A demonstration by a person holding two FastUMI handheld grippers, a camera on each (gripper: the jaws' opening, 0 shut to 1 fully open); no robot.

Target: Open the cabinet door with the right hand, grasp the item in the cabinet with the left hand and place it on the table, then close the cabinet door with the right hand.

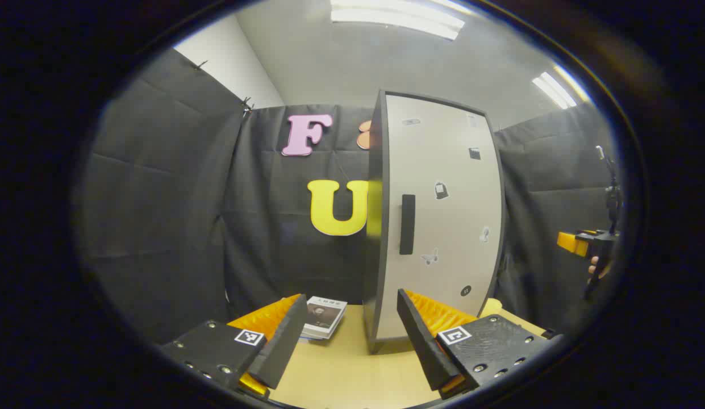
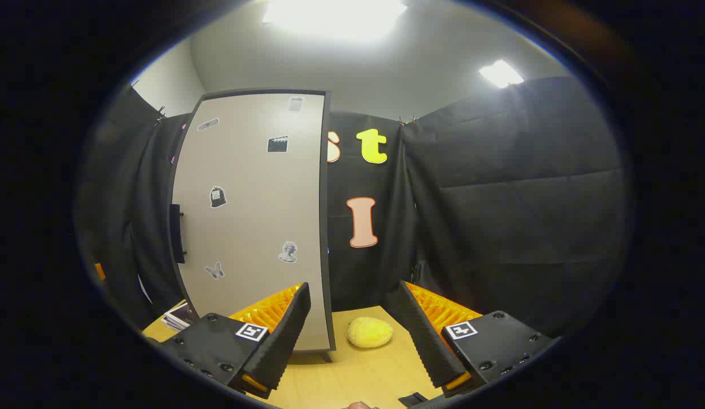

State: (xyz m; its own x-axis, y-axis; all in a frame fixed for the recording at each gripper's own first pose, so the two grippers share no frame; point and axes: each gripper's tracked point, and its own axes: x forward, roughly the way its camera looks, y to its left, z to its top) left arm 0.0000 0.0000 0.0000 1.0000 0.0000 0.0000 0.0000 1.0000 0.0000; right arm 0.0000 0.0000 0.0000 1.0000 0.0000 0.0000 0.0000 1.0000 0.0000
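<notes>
Left claw [image 1: 352, 341] gapes with nothing between its fingers, over the counter [image 1: 341, 375] before the shut cabinet door [image 1: 443, 216]; booklets [image 1: 324, 317] lie left, print unreadable. Right claw [image 2: 352, 341] likewise gapes; a yellow, perhaps spongy, lump [image 2: 370, 332] sits beside the cabinet.

— Is there any writing you can read?

— None. Just past the left finger of my left gripper [image 1: 351, 296] lies a booklet [image 1: 325, 316]. Its cover has a line of print above a picture, too small for me to read.

— And on the cabinet door [image 2: 255, 216]?

— Only picture stickers. Beyond the left finger of my right gripper [image 2: 353, 284] I see a clapperboard [image 2: 277, 144], a butterfly [image 2: 215, 271] and a bust [image 2: 288, 251]. A pale sticker [image 2: 295, 103] near the door's top edge may hold print, but I cannot tell.

— Any codes or numbers?

— A square black-and-white marker [image 1: 249, 337] sits at the base of each of my fingers. It is a pattern, with no letters or digits.
</notes>
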